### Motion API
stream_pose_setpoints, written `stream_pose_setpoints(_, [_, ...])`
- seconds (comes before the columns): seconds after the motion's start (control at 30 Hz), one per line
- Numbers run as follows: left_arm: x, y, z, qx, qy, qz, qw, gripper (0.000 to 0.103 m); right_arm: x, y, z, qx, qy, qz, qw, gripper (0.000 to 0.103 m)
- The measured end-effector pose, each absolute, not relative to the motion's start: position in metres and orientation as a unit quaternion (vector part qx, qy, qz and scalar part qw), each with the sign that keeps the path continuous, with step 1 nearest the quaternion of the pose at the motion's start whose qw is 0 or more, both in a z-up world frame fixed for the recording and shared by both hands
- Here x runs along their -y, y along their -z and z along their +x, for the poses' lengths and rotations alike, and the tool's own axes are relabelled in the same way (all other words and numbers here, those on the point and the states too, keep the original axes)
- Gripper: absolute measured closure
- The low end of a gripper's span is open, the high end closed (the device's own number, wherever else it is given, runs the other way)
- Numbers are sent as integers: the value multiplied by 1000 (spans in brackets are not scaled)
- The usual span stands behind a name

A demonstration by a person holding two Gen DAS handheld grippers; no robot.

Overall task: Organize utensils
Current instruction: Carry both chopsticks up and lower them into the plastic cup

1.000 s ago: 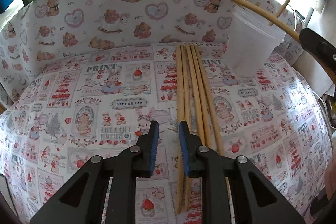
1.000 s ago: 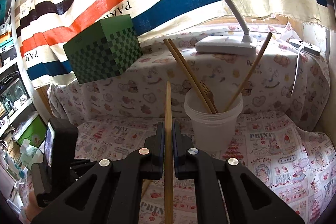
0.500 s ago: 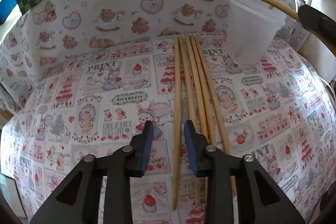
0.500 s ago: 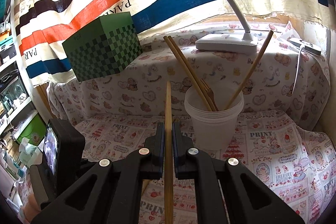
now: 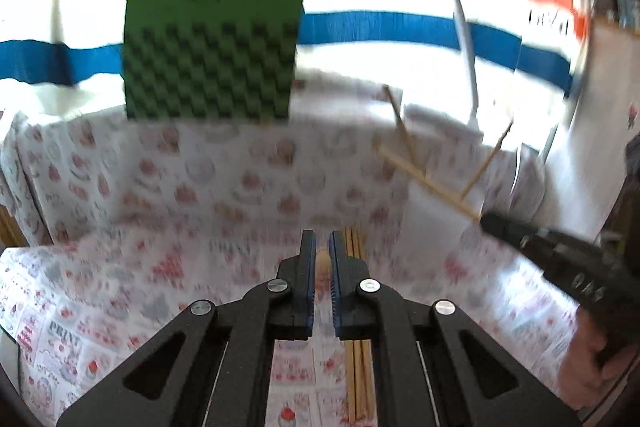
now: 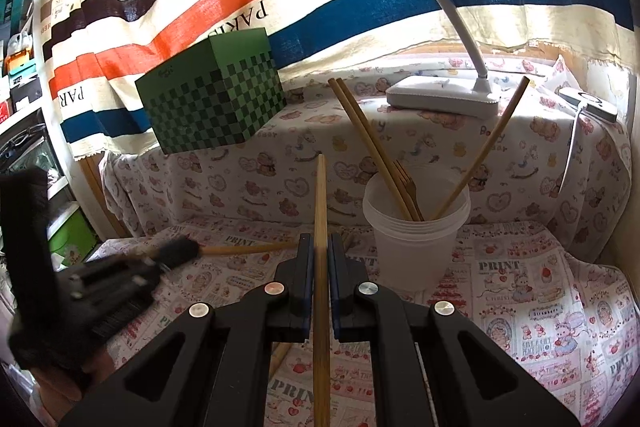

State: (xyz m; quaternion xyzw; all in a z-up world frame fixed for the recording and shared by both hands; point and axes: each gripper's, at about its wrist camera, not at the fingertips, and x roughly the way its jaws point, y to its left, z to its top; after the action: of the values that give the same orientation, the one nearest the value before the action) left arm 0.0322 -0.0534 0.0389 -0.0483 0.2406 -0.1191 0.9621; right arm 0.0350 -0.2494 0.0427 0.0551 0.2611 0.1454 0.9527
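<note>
My left gripper (image 5: 322, 267) has swung up and its fingers have narrowed on what looks like one chopstick (image 5: 322, 261), though blur makes that unsure; the others (image 5: 356, 367) lie just right of them. My right gripper (image 6: 320, 263) still clamps its stick (image 6: 321, 267), the cup (image 6: 416, 231) ahead-right, so both look ready to drop in.

One long wooden chopstick (image 6: 321, 267) stands straight up, pinched between two black fingers, at about 9 o'clock from the see-through plastic cup (image 6: 416, 227). The cup sits upright on the printed cloth and holds more chopsticks (image 6: 372, 143) and a small wooden fork (image 6: 408, 183), all leaning out. Another bunch of chopsticks (image 5: 358, 375) lies flat on the cloth, at about 7 o'clock from the cup.
</note>
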Motion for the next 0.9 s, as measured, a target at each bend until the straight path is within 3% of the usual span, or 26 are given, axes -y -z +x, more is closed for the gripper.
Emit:
stream_pose_setpoints(0.23, [45,-53,24,-185,113,-65,974,98,254,-50,29,-241,-158,62,955,95])
stream_pose_setpoints(0.5, [40,-70,3,-135,122,-78,980,98,252,-43,38,-274,-153,53,948,95])
stream_pose_setpoints(0.77, [60,-126,-13,-80,165,-88,979,98,276,-68,20,-237,-153,85,956,95])
stream_pose_setpoints(0.9, [87,-144,-4,-67,192,-81,976,98,298,-75,19,-262,-134,107,950,95])
